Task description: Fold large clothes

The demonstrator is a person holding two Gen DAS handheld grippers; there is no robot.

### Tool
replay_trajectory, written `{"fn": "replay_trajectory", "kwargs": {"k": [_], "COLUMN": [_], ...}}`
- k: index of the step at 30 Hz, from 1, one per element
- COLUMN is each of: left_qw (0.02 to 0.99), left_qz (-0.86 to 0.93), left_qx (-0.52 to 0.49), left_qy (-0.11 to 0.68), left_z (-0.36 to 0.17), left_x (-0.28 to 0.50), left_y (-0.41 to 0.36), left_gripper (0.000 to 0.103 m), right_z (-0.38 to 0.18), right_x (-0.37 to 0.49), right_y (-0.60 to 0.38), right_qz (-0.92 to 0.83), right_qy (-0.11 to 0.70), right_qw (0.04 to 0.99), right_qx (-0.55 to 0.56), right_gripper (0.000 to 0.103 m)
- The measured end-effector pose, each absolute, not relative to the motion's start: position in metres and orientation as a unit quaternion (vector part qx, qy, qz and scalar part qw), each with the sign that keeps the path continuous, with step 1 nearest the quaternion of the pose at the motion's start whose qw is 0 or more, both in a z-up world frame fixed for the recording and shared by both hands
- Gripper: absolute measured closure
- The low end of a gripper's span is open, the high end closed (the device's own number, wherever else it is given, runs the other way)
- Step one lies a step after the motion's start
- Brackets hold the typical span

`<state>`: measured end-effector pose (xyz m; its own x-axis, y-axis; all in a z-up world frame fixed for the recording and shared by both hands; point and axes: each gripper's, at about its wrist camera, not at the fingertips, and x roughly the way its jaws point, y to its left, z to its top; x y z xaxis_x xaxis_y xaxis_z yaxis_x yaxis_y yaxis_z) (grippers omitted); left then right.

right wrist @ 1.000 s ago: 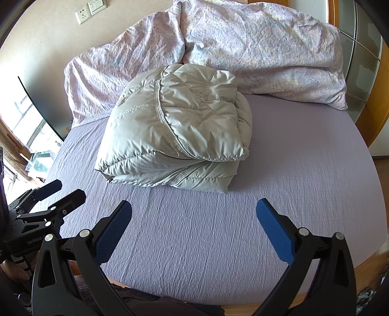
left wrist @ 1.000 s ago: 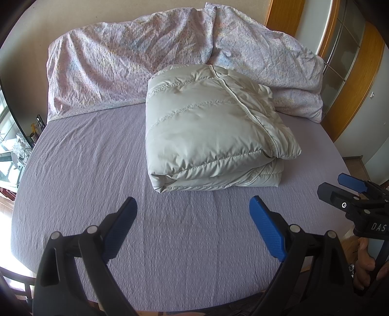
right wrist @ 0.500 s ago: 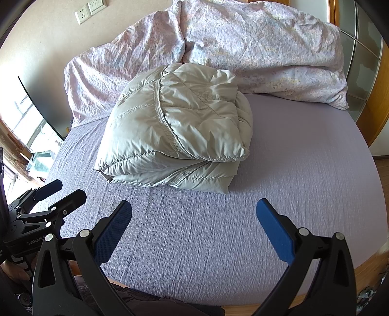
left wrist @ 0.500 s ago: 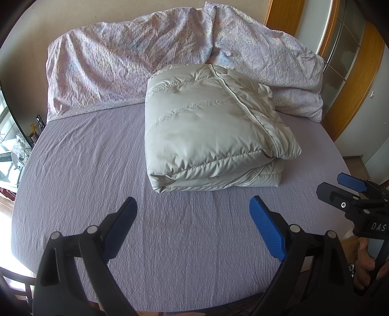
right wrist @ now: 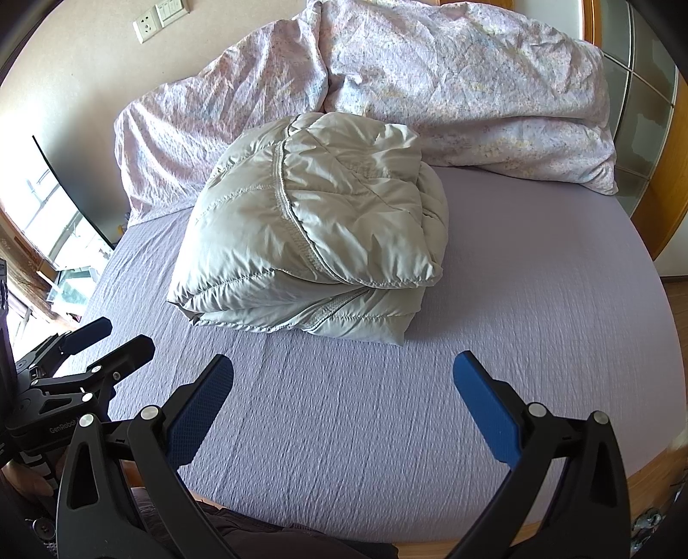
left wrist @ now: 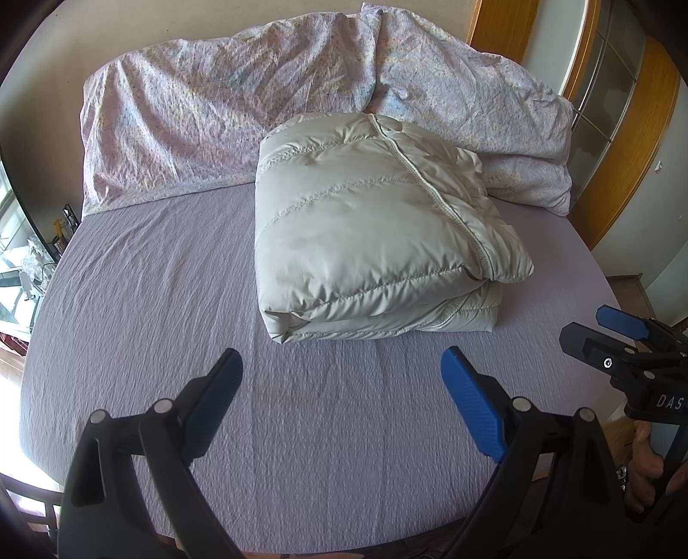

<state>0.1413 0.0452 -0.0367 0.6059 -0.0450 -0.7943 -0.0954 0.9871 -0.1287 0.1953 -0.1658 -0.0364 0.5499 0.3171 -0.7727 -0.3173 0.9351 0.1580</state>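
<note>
Lilac bed (left wrist: 172, 322), 2 floral pillows (left wrist: 223, 112), beige wall (right wrist: 86, 64), wall socket (right wrist: 148, 26)

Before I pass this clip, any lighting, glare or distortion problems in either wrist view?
Left wrist view: strong fisheye bends the bed sheet edge into a curve, with dark corner vignetting; the jacket is sharp and evenly lit. Right wrist view: the same bending, the window at left is blown out, and sheen shows on the jacket's folds.

My two wrist views look from the foot of the bed (left wrist: 129, 301) toward the pillows (right wrist: 473, 86), near its edge; both share the folded down jacket (left wrist: 365, 241).
</note>
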Motion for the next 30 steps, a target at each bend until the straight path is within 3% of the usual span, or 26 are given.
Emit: {"fn": "replay_trajectory", "kwargs": {"k": [30], "left_qw": [0.892], "left_qz": [0.013], "left_qx": [-0.077], "left_qy": [0.445], "left_z": [-0.0367], "left_x": [0.1463], "left_y": [0.0445], "left_gripper": [0.010], "right_z": [-0.0393], "right_x": [0.2010], "right_y": [-0.1630], "right_qz": [0.182], "right_qy": [0.441], "right_qw": [0.879], "right_qx": [0.003], "right_gripper": [0.001]}}
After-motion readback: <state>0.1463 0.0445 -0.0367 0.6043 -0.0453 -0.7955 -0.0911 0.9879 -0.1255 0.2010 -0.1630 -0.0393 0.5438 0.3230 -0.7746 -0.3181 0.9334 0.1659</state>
